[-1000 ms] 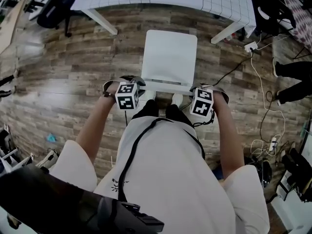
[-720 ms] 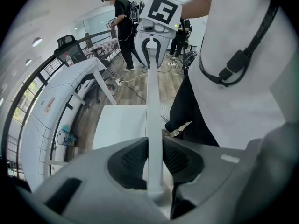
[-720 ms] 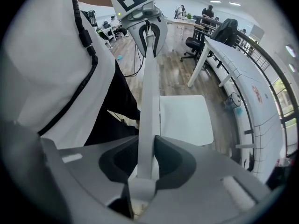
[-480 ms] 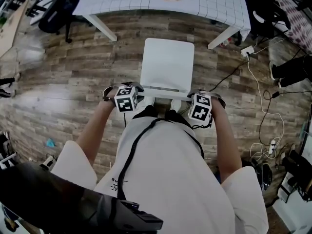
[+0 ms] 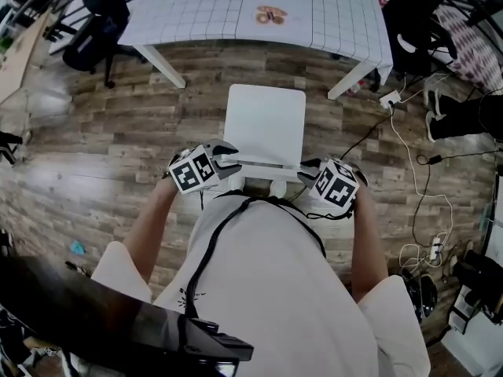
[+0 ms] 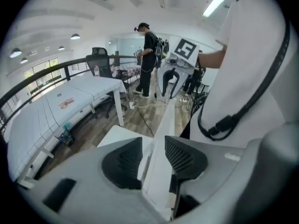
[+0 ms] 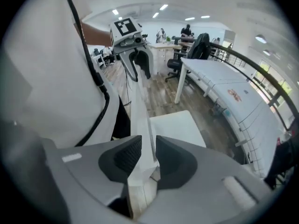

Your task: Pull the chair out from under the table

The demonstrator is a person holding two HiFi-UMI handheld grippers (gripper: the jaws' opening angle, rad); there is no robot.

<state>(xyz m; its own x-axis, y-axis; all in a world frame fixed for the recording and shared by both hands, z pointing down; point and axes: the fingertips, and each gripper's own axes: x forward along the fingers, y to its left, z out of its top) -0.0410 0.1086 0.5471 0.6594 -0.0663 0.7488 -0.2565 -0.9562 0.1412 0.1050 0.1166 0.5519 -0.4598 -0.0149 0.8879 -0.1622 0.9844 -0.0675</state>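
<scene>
White chair (image 5: pixel 265 120) stands on the wood floor (image 5: pixel 118 132), clear of the table (image 5: pixel 236 6) and its near edge. Left gripper (image 6: pixel 153 157) and right gripper (image 7: pixel 148 155) straddle opposite ends of its back rail (image 5: pixel 259 162), jaws just opening and pads slack, apparently letting go with the pull judged done

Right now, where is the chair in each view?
Head view: chair at centre, just below the table.
Left gripper view: chair backrest up the middle, seat lower left; table left.
Right gripper view: chair backrest up the middle, seat right of it; table right.
Shared landmark: the table.
</scene>
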